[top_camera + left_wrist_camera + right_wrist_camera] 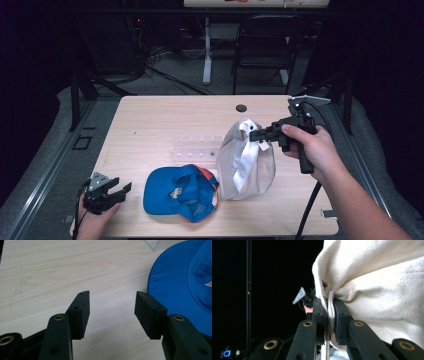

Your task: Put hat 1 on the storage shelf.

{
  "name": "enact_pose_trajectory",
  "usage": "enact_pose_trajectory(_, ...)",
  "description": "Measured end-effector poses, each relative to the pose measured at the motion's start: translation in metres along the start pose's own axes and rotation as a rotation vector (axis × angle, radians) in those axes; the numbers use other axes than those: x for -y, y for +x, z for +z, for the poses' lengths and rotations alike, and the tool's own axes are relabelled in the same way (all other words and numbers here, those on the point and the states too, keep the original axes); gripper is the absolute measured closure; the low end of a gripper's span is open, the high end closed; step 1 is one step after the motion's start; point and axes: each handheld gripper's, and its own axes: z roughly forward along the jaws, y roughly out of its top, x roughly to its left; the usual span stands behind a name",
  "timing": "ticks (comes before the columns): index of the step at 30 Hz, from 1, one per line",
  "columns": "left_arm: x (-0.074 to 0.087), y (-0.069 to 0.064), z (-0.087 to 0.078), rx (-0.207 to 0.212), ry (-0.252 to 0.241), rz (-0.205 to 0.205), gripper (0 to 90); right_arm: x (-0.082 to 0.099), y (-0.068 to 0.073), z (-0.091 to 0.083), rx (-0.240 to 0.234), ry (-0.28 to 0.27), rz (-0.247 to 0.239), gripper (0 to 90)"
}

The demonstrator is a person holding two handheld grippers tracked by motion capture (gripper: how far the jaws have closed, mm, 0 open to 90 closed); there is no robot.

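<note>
**Ana:** Tool on our left (111, 192) first: it rests low at the near left corner of the counter (165, 115), its jaws spread wide with nothing between them. In the left gripper view bare wood lies between the pads (83, 312), and the brim of the blue cap (175, 285) sits just beside the right one.

**Ben:** And moving right from there?

**Ana:** The blue cap (180, 192) lies upside down near the front edge, brim toward our left. Next to it, touching or nearly so, stands the cream cap (247, 162). Our right tool (260, 134) is clamped on its top edge and holds that edge up off the counter.

**Ben:** How does the cream cap point?

**Ana:** Its long axis runs nearly upright. The pinched end is at the top, the rounded bulk hangs below and seems to meet the counter. A white band runs down its front.

**Ben:** How do we do this lift well?

**Ana:** We judge the grip is thin: the right gripper view shows cloth and a white loop (331, 305) squeezed between the jaws. We should keep them tight, raise straight and slowly, and keep clear of the blue cap.
</note>
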Motion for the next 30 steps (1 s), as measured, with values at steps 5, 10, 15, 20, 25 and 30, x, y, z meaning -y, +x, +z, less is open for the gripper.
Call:
enact_pose_trajectory(5, 0.000, -0.001, 0.000, -0.002, -0.001, -0.010, 45.1, -0.008, 0.005, -0.003, -0.007, -0.029, 0.004, 81.8)
enact_pose_trajectory(10, 0.000, 0.000, 0.001, -0.004, 0.005, -0.022, 44.8, -0.020, 0.015, -0.004, -0.034, -0.061, 0.011, 81.8)
enact_pose_trajectory(15, 0.000, 0.000, 0.000, 0.005, 0.013, -0.023, 44.8, -0.029, 0.023, 0.000, -0.049, -0.076, 0.015, 81.8)
enact_pose_trajectory(20, 0.000, 0.000, 0.000, 0.009, 0.010, -0.023, 44.7, -0.042, 0.036, 0.014, -0.070, -0.084, 0.012, 81.8)
enact_pose_trajectory(25, 0.000, 0.000, 0.001, 0.012, 0.002, -0.032, 44.6, -0.050, 0.045, 0.026, -0.065, -0.081, 0.011, 81.8)
enact_pose_trajectory(30, -0.001, 0.002, 0.000, 0.019, 0.014, -0.033, 44.5, -0.062, 0.053, 0.040, -0.079, -0.081, 0.020, 81.8)
